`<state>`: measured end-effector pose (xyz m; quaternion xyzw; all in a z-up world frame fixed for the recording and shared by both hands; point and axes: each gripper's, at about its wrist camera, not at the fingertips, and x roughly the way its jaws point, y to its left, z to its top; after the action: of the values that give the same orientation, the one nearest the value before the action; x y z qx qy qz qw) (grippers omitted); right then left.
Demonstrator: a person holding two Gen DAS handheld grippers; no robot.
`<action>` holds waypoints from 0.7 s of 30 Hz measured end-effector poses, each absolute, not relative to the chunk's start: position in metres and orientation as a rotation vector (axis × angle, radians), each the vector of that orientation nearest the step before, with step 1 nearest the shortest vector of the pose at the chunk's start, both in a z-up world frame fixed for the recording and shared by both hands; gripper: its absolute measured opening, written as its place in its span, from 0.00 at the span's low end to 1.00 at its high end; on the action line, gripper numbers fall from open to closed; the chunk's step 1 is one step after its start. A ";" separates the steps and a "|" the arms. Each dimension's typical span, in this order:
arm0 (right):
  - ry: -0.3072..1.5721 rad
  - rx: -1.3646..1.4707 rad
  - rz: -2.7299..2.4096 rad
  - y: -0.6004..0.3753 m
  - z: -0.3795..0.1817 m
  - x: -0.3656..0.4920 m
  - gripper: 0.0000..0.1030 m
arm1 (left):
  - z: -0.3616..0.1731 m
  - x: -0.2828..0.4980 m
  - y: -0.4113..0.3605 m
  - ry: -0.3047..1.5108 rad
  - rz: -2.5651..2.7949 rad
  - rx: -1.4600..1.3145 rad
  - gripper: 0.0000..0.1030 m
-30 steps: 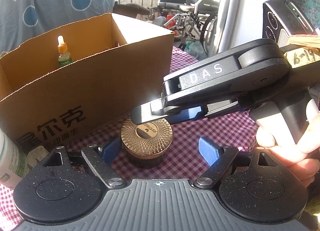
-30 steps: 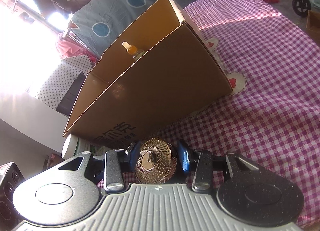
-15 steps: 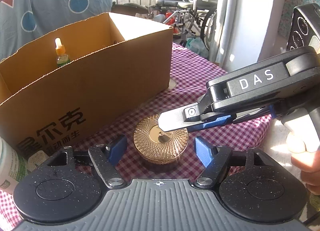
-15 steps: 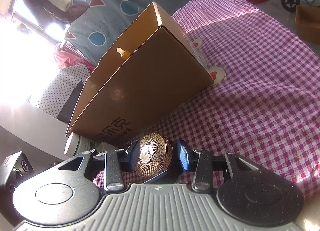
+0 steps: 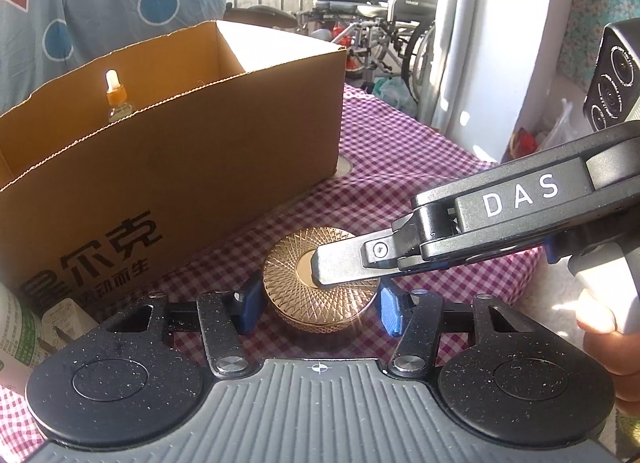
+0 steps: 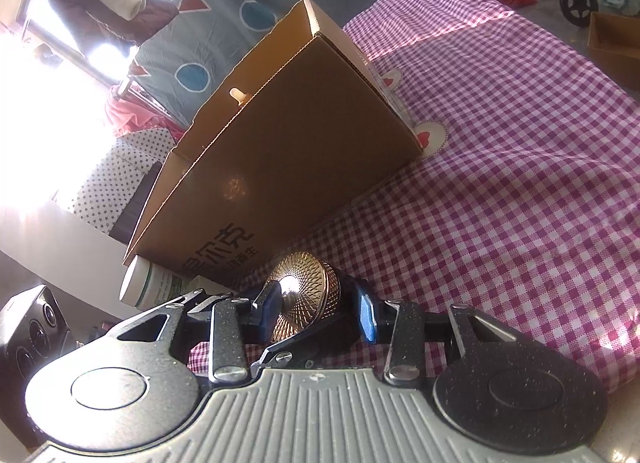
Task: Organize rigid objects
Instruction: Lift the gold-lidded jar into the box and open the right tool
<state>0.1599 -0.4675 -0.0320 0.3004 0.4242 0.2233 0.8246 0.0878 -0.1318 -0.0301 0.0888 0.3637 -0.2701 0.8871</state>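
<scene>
Round gold jar with ribbed metallic lid (image 5: 320,287) is judged rigid, fairly light, slick on top; best taken by its sides. It sits on the checked counter (image 5: 400,167), between the left gripper (image 5: 320,303) jaws, which are closing, pads just beside it. Right gripper (image 6: 316,313) jaws closing too (contact unclear); one finger (image 5: 344,267) lies over the lid.

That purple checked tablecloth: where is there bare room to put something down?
The purple checked tablecloth lies bare to the right of the brown cardboard box, out to its far edge. It is crowded in front of the box: the round gold patterned jar sits between the closing left gripper and the right gripper, with a white green-labelled bottle beside.
</scene>
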 end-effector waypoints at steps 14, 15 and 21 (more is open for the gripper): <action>0.668 0.481 0.574 -0.450 0.075 0.155 0.40 | 0.059 0.074 -0.110 0.535 -0.512 0.149 0.54; 0.651 0.464 0.583 -0.448 0.084 0.160 0.40 | 0.068 0.078 -0.111 0.516 -0.502 0.151 0.54; 0.637 0.367 0.626 -0.438 0.120 0.217 0.41 | 0.095 0.122 -0.114 0.523 -0.444 0.101 0.54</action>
<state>0.2172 -0.4381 0.1202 0.1766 0.3065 0.3008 0.8857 0.1223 -0.1139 0.0955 0.0496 0.2564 -0.2177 0.9404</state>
